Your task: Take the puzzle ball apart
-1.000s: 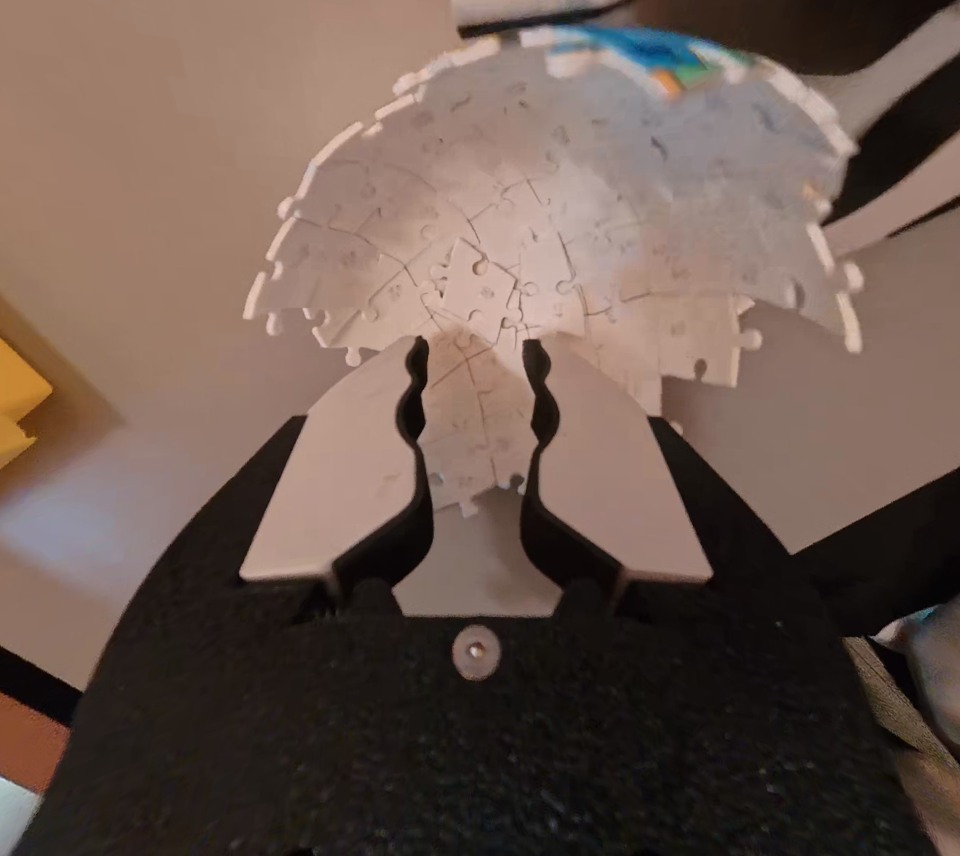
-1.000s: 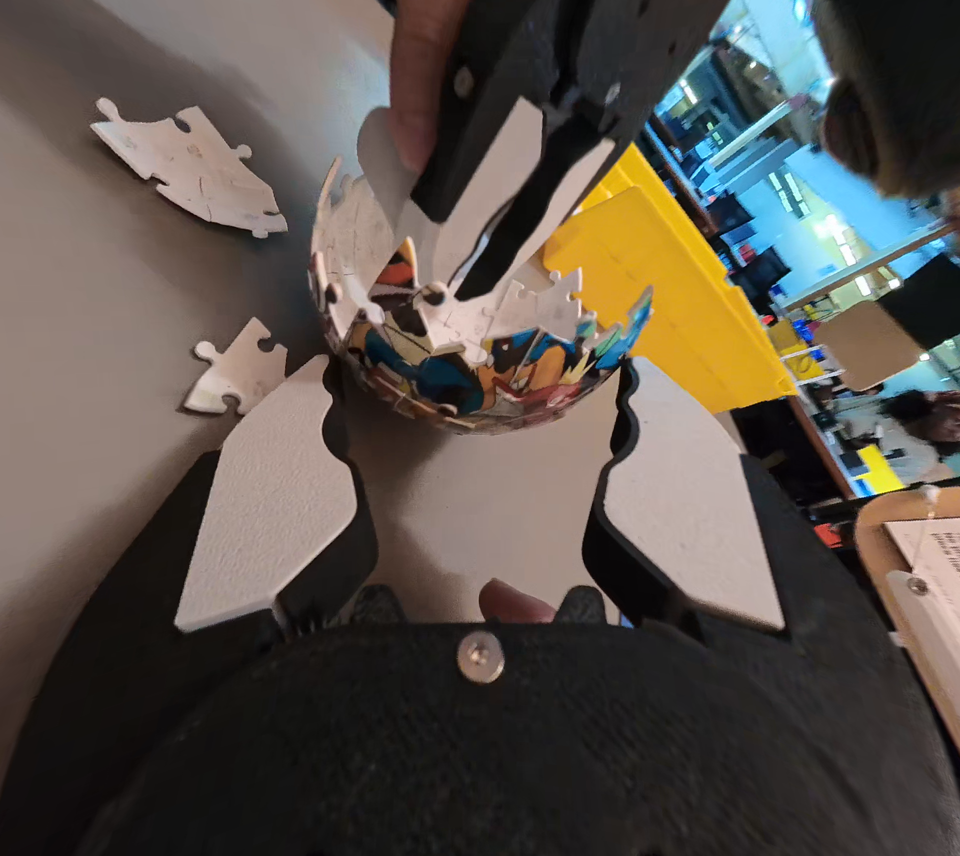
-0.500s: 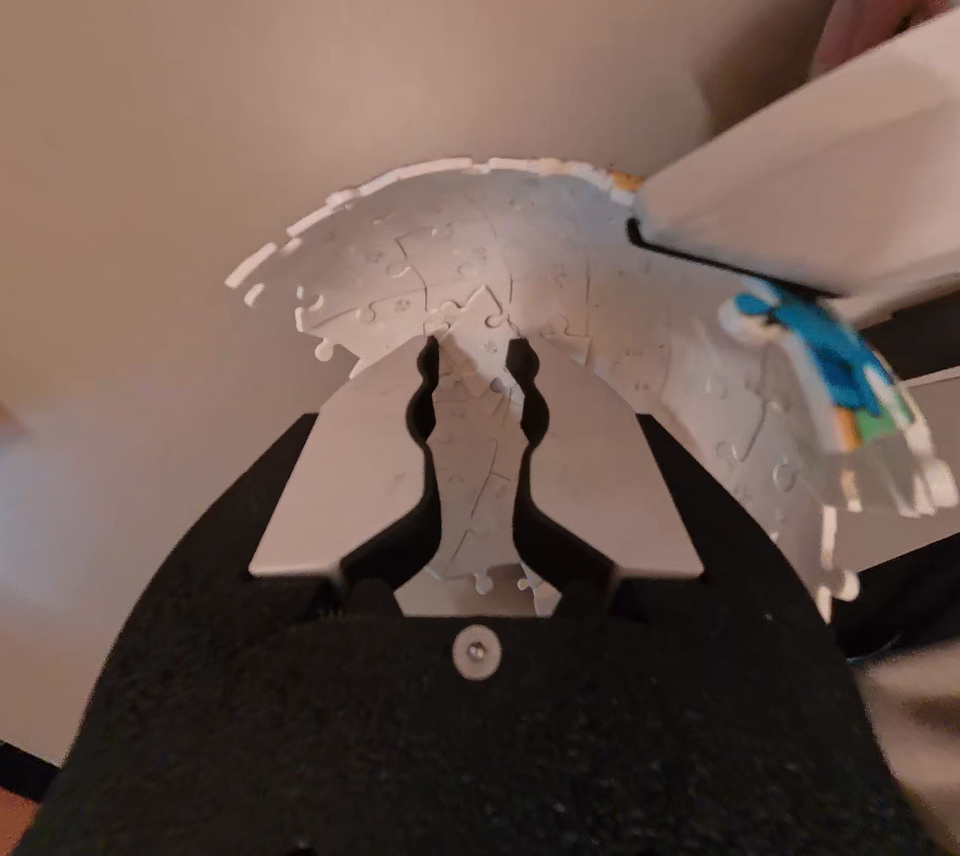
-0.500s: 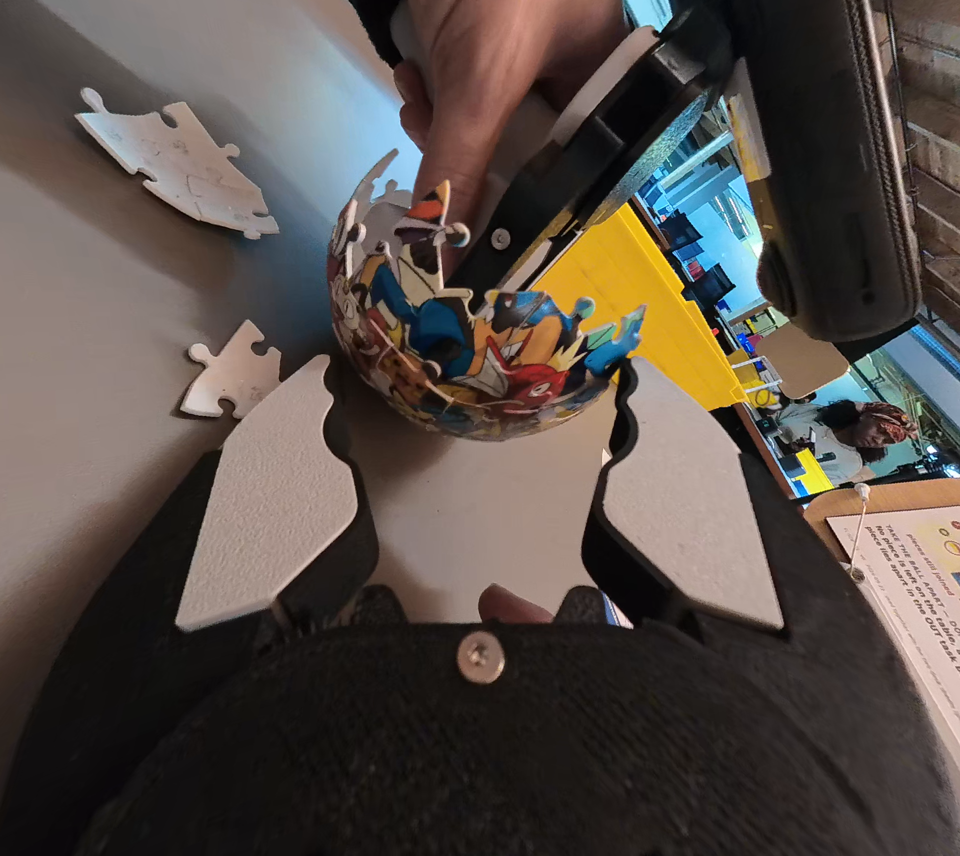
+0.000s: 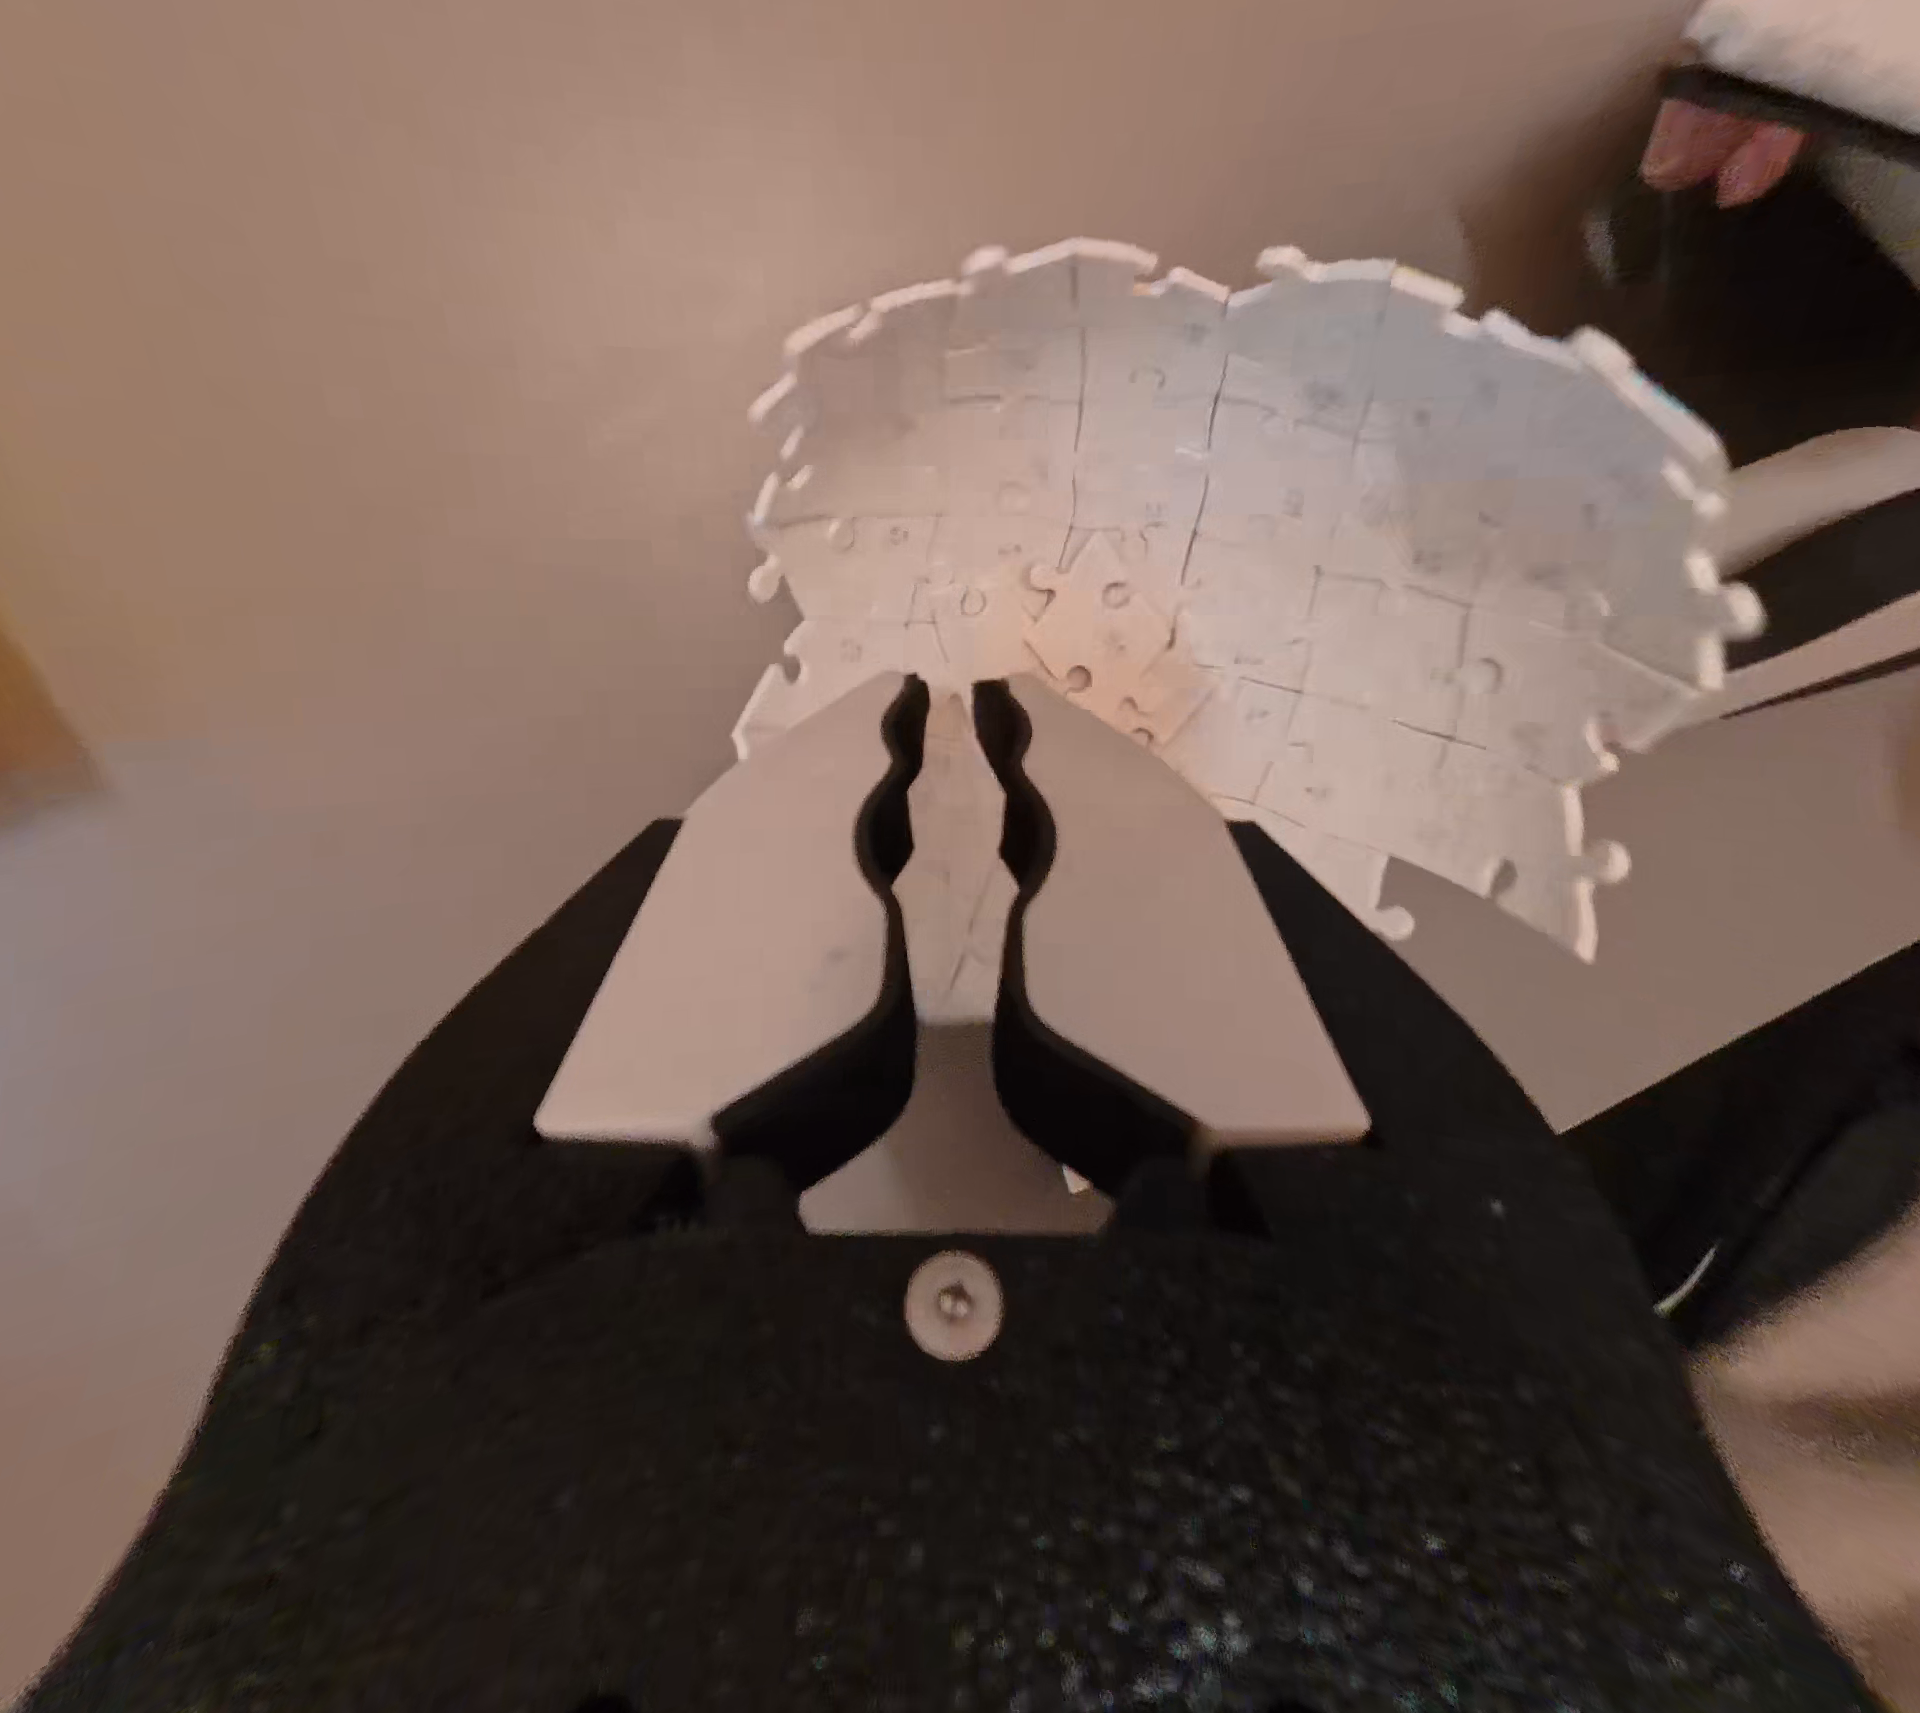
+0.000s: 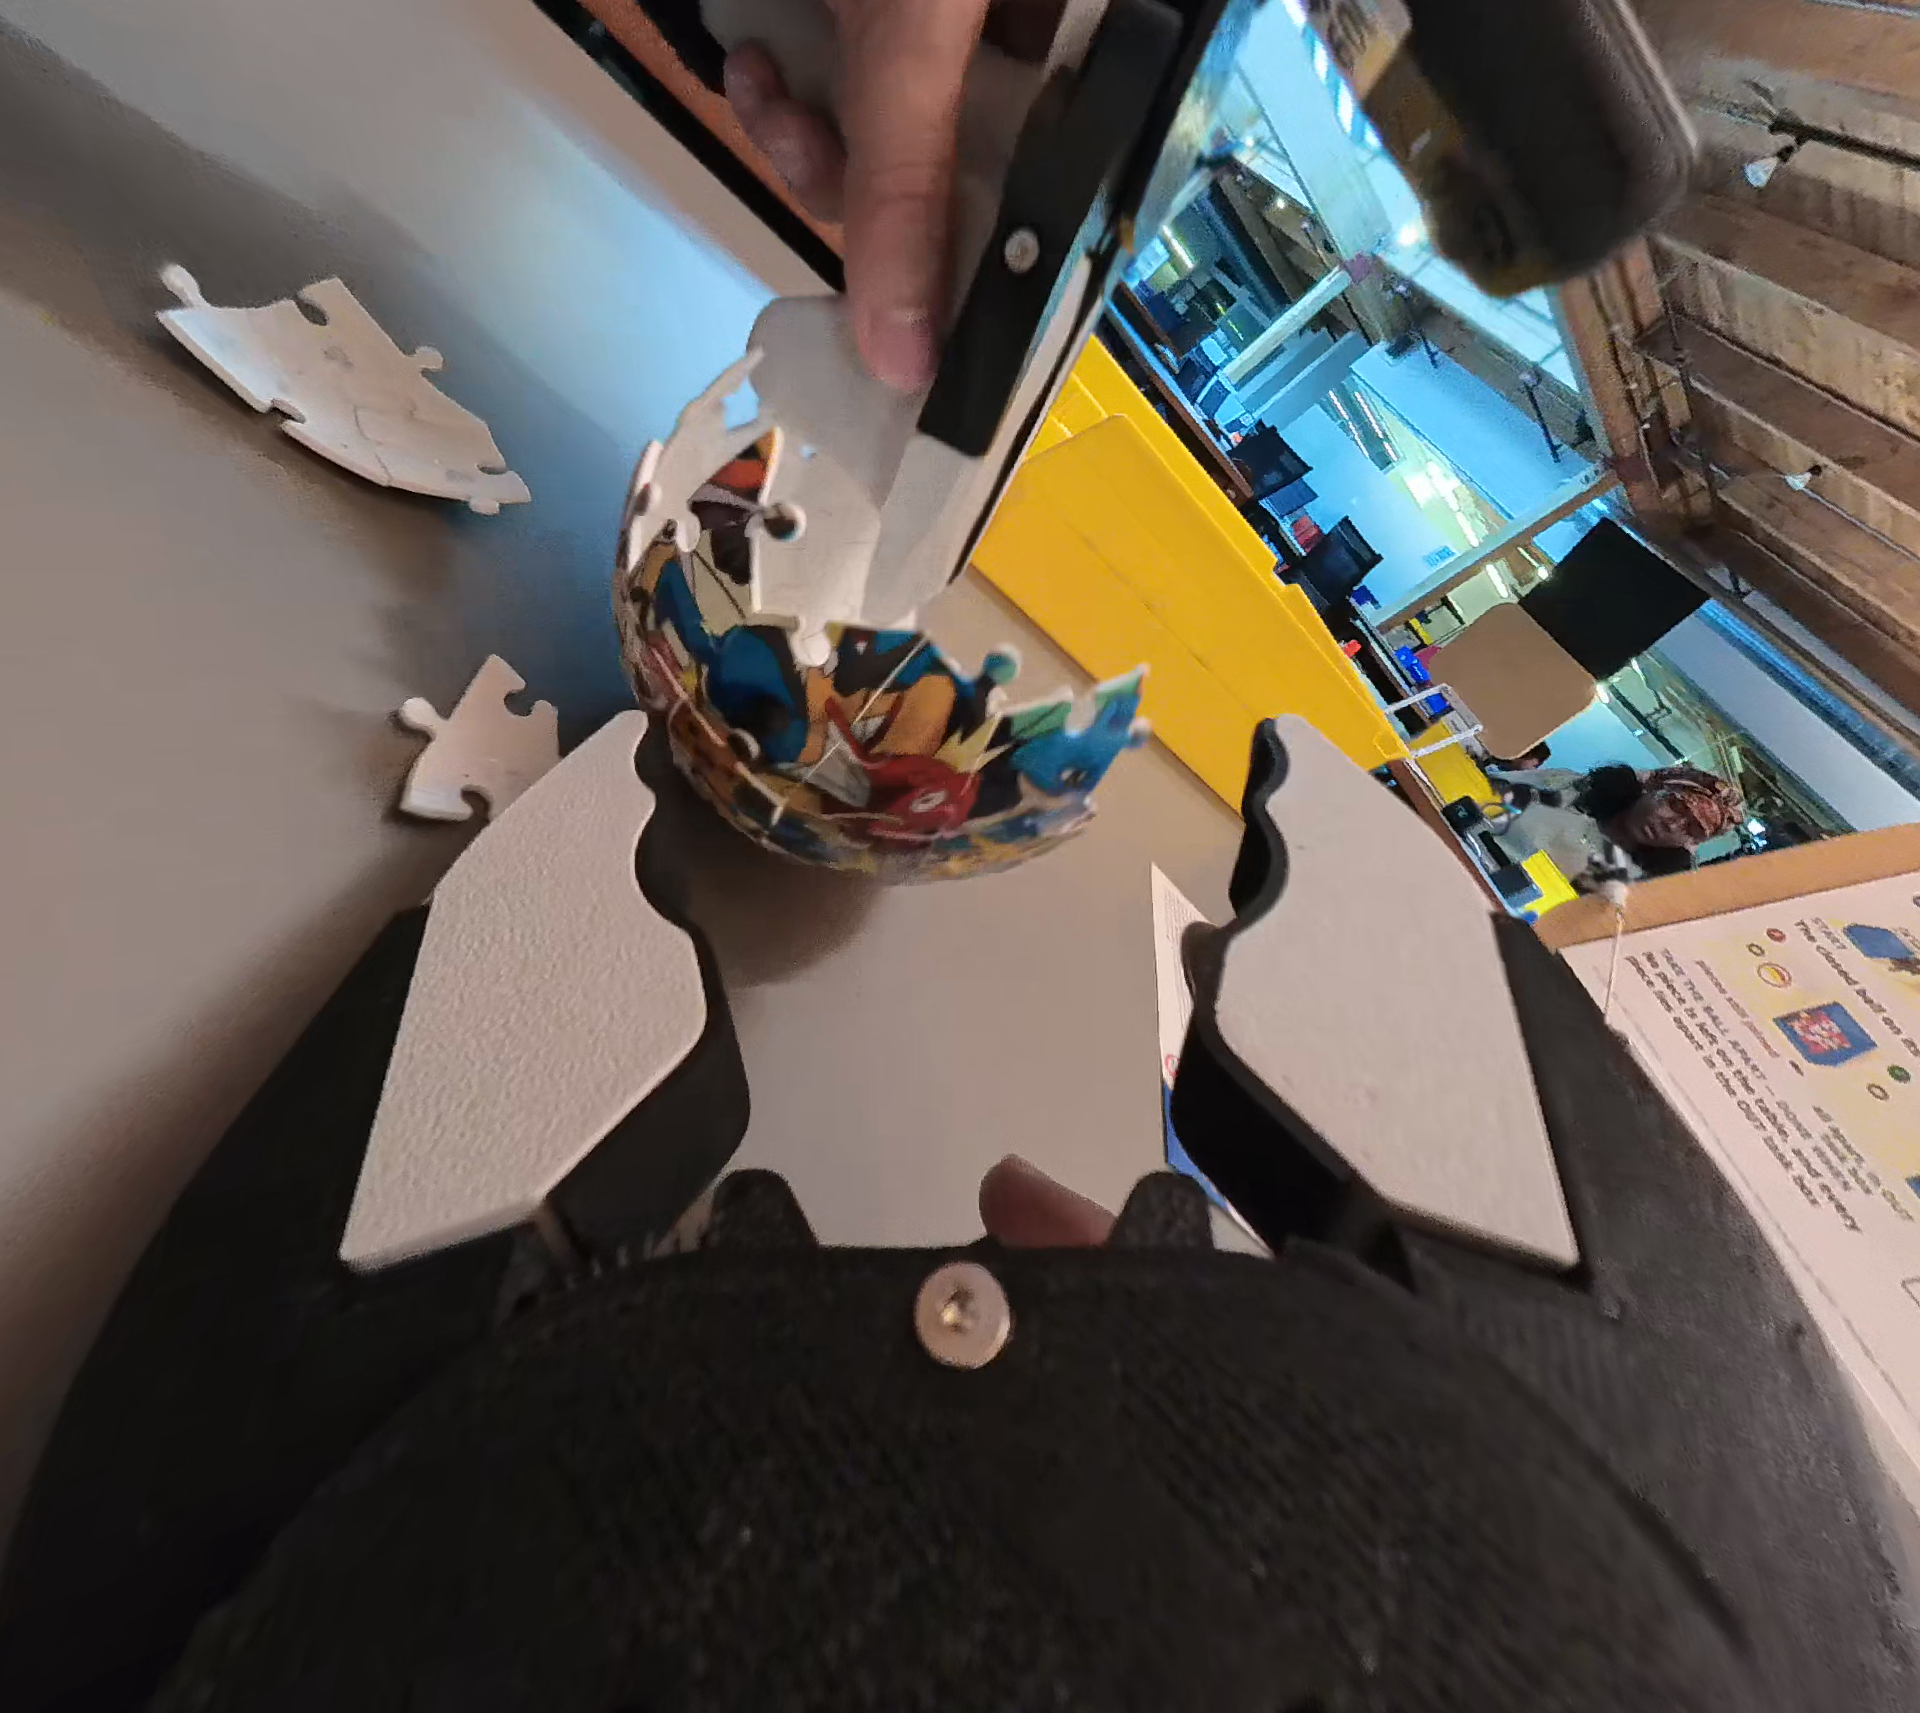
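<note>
Puzzle ball (image 6: 862, 728) is sitting on the grey table (image 6: 208, 728) as an open half shell, printed side out, jagged rim up.

Left gripper (image 5: 948, 689) is pinching the shell wall: its jaws are nearly closed with a strip of white puzzle wall between them. Its own view is showing only the shell's blank white inside (image 5: 1299, 541) and bare table behind it. No print visible there, no loose pieces.

Right wrist view is giving the rest: left gripper (image 6: 914, 593) is coming down onto the shell from above, a hand (image 6: 914, 53) is wrapped around its body with one finger lying along the wall section being gripped. That section is standing higher than the remaining rim.

Right gripper (image 6: 951, 728) is hovering just on the near side of the ball, jaws spread wide, nothing between them, not touching the shell.

Loose stuff left of the ball: a single white piece (image 6: 478, 744) just beside it, face down, and a multi-piece slab (image 6: 343, 390) farther off, well apart from the shell. Both are lying flat.

Table edge is running close behind the ball, with yellow bins (image 6: 1143, 541) just past it. A printed sheet (image 6: 1756, 1071) is lying to the right of the ball. Open table surface is mostly left of and in front of the ball.
</note>
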